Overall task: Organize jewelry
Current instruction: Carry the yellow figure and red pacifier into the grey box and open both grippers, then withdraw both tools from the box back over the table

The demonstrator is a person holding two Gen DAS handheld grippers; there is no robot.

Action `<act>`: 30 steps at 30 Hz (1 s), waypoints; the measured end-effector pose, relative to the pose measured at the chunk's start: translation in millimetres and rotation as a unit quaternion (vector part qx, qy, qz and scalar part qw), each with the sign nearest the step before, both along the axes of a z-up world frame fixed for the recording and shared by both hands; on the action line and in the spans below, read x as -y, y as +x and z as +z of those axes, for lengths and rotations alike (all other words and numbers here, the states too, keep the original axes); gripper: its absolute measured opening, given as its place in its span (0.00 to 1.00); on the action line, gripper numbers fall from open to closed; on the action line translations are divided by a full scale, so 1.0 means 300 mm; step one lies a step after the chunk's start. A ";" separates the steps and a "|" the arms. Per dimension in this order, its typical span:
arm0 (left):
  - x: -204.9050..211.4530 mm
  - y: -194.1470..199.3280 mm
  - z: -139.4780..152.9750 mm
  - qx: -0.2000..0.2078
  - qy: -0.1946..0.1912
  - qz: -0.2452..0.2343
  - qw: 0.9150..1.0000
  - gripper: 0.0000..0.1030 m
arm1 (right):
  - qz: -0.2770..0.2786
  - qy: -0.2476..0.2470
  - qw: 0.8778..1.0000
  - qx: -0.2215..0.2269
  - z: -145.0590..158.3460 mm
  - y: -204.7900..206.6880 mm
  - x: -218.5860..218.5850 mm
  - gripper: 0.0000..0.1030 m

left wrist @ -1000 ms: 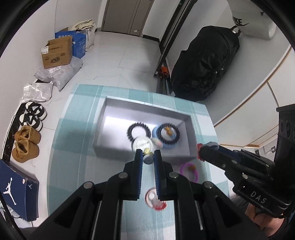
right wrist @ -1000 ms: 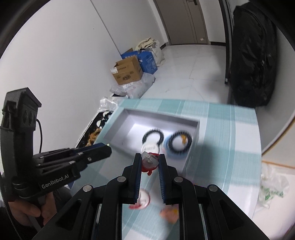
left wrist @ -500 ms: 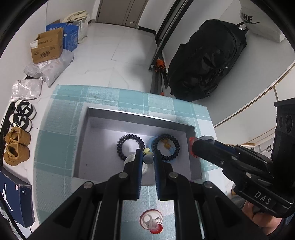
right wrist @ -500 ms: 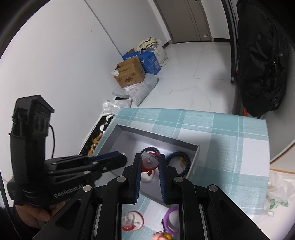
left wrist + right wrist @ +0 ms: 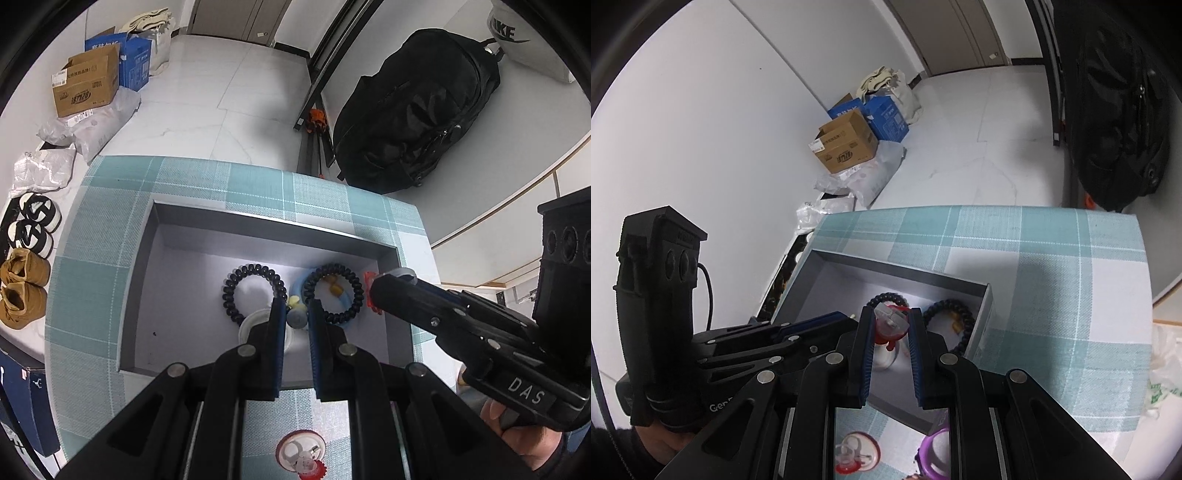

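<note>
Inside the grey tray lie 2 black coil bands, the right one over a blue ring. The left gripper has its fingers clamped on a small pale charm piece above the tray floor; the right gripper is clamped on a red-and-clear ring over the tray's 3 o'clock end. Judging by this, both pieces await release, and more remain on the table. The left view shows a red ring at 6 o'clock outside the tray; only the right view shows the purple ring beside it.
</note>
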State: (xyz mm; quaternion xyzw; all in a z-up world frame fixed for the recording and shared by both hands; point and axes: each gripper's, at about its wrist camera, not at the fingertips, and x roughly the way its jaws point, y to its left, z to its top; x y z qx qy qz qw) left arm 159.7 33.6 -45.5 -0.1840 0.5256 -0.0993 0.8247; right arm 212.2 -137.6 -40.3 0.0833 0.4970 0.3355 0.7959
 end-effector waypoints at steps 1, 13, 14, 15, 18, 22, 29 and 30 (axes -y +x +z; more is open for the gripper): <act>-0.001 0.001 -0.002 -0.001 -0.003 0.000 1.000 0.07 | 0.000 -0.002 1.000 -0.001 -0.003 0.001 0.000 0.16; 0.005 0.005 -0.010 0.012 -0.030 -0.012 0.999 0.07 | -0.005 -0.010 1.000 -0.010 -0.024 0.007 -0.010 0.16; 0.004 0.003 -0.006 0.014 -0.032 -0.012 0.999 0.07 | -0.006 -0.009 1.000 -0.011 -0.025 0.007 -0.009 0.16; 0.003 0.001 0.000 0.019 -0.033 -0.012 0.999 0.07 | -0.007 -0.007 1.000 -0.010 -0.022 0.006 -0.006 0.17; 0.013 -0.003 0.016 0.029 -0.023 -0.021 0.999 0.08 | -0.011 -0.008 1.000 -0.005 -0.019 0.003 -0.002 0.18; 0.017 -0.004 0.011 0.029 -0.015 -0.025 0.999 0.11 | -0.018 -0.004 1.000 -0.004 -0.013 -0.001 0.009 0.20; 0.001 -0.027 0.032 0.046 -0.027 -0.016 0.998 0.29 | -0.026 0.012 0.999 0.018 0.020 -0.033 0.045 0.50; -0.001 -0.031 0.037 0.050 -0.030 -0.016 0.998 0.33 | -0.028 0.014 0.999 0.023 0.025 -0.039 0.050 0.54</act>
